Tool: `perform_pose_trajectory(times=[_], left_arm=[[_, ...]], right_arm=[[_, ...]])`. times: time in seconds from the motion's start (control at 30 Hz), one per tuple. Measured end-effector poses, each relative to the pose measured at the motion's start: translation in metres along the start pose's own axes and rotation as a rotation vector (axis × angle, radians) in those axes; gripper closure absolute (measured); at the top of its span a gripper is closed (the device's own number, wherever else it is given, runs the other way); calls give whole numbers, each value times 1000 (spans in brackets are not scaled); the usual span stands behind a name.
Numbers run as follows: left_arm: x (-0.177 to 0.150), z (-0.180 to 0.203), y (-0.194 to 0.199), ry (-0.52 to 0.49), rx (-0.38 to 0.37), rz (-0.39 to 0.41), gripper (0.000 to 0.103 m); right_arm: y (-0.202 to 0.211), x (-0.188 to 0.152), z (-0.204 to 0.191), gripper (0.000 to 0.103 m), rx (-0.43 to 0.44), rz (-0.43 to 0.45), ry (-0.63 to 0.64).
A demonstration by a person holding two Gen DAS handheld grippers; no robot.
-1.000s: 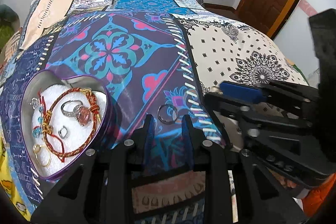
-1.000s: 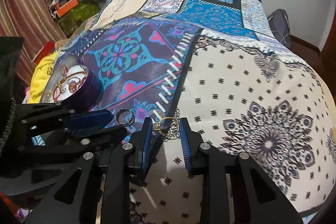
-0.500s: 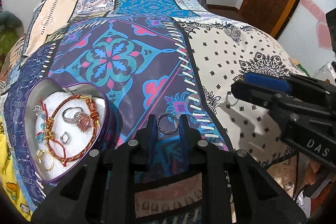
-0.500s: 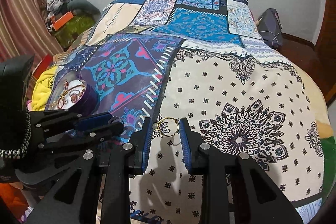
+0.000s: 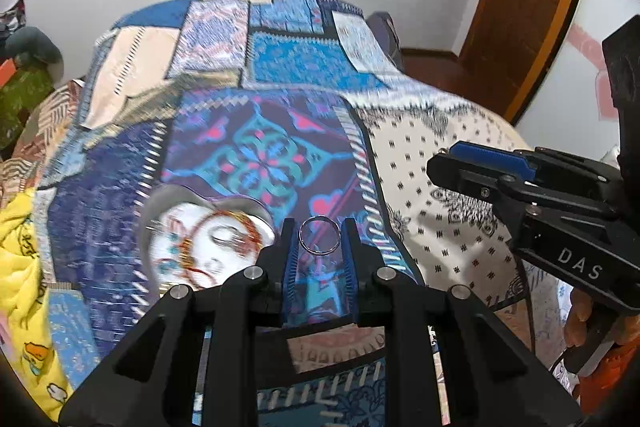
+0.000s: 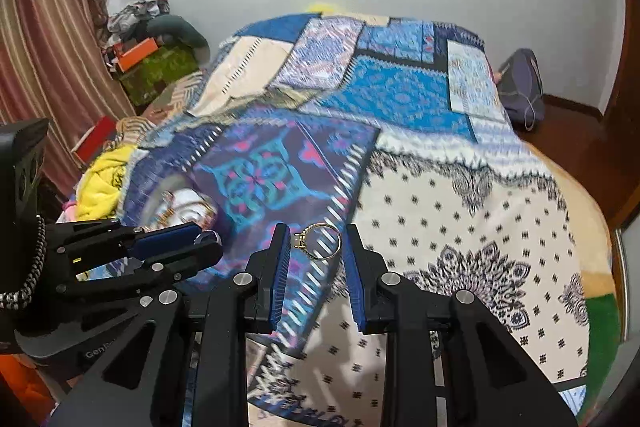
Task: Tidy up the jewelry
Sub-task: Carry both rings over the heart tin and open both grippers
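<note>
Both rings have risen off the bed: silver ring point(image 5: 319, 236) pinched between the left gripper point(image 5: 319, 241) fingers, gold ring point(image 6: 319, 241) between the right gripper point(image 6: 318, 245) fingers. Light, stiff, slippery; grip across the band. Tin point(image 5: 168, 197) lies left.

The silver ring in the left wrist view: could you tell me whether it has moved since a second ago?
Yes. The silver ring lay on the quilt beyond the fingertips; now the left gripper holds it lifted clear of the fabric.
</note>
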State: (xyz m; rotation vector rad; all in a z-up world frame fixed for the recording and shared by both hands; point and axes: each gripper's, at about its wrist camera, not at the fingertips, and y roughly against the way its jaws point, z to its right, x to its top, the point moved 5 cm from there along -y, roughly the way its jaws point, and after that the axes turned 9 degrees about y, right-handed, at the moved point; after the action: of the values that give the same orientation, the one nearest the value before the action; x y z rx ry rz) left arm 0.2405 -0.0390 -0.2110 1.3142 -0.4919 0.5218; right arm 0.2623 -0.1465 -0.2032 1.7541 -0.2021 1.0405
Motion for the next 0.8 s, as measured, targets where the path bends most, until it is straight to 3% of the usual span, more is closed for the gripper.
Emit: perform_pose_trajectory(times=[0.4,0.63,0.8], left_arm=[[21,-45,55,70,39,128,82],[18,-85,49,131,64,104,82],[7,-95,31,144,38,48,82]], right_arm=[[15,33,-42,79,49,92,50],[-8,39,-68,79,101,75,78],[-33,32,-80,79,133,21,97]])
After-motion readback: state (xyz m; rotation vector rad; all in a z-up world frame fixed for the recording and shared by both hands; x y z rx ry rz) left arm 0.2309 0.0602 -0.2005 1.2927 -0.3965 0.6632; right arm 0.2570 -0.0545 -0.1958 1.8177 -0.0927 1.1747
